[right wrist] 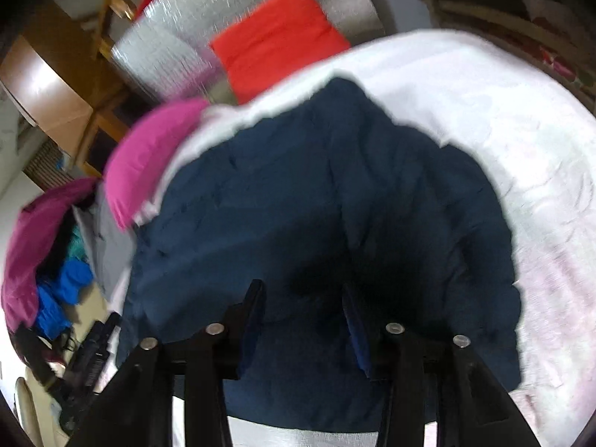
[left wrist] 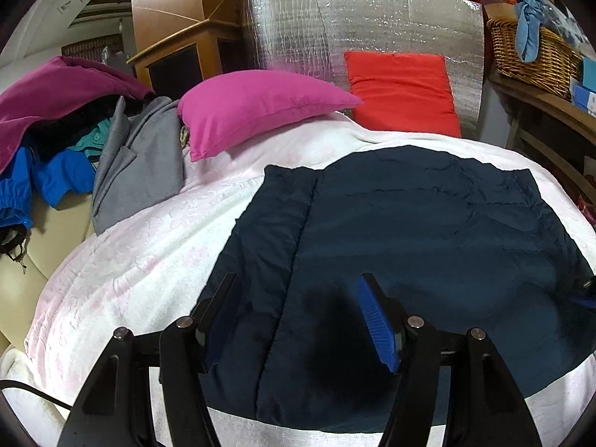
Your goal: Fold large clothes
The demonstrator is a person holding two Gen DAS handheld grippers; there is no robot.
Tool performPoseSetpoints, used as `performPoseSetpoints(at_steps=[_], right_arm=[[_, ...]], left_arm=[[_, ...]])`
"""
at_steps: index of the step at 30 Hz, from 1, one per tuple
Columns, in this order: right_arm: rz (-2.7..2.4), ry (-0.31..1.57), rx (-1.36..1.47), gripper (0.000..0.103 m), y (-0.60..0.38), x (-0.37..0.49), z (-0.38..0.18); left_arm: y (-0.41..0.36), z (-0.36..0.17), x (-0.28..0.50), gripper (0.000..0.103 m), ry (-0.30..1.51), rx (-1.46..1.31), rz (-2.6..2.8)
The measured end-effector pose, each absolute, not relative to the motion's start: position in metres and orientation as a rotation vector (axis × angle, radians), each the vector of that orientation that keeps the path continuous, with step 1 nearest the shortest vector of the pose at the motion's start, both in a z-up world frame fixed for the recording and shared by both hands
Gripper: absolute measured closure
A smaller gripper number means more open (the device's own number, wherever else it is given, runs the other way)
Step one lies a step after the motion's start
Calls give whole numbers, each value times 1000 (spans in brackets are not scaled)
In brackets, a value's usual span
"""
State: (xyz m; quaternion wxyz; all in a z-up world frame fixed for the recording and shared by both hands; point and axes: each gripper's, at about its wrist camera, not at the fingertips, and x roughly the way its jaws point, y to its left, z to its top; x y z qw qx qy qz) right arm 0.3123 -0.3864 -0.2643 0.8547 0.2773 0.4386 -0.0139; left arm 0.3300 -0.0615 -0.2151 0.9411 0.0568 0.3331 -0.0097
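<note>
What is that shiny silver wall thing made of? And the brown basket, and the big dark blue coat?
The silver panel looks like foil-faced bubble insulation: glittery, with a grid of small cells. The basket seems woven wicker, with tan strands crossing. The navy coat is probably padded nylon or polyester: smooth, slightly sheeny, with stitched quilt lines.

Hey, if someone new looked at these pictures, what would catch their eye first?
A big navy padded garment lies spread across the white blanket, filling the middle of both views. Behind it, a bright pink pillow and an orange-red cushion stand out, the cushion against a silver foil panel.
</note>
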Motion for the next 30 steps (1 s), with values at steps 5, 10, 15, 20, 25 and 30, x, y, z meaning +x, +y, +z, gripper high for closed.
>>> performPoseSetpoints(at_steps=[5, 10, 15, 20, 25, 30], right_arm=[[-44, 910, 526, 46, -376, 312, -258], [-78, 779, 566, 46, -401, 292, -236], [-158, 837, 620, 55, -434, 291, -249], [-171, 908, 593, 64, -440, 304, -263], [-194, 838, 582, 62, -439, 291, -246], [-203, 808, 546, 62, -434, 288, -239]], left_arm=[[-62, -219, 332, 37, 707, 107, -27], [-55, -228, 339, 36, 772, 90, -28], [-39, -242, 349, 26, 841, 34, -1], [-48, -252, 350, 23, 856, 95, 13], [-52, -242, 339, 23, 813, 126, 11], [-48, -231, 337, 23, 767, 113, 3]])
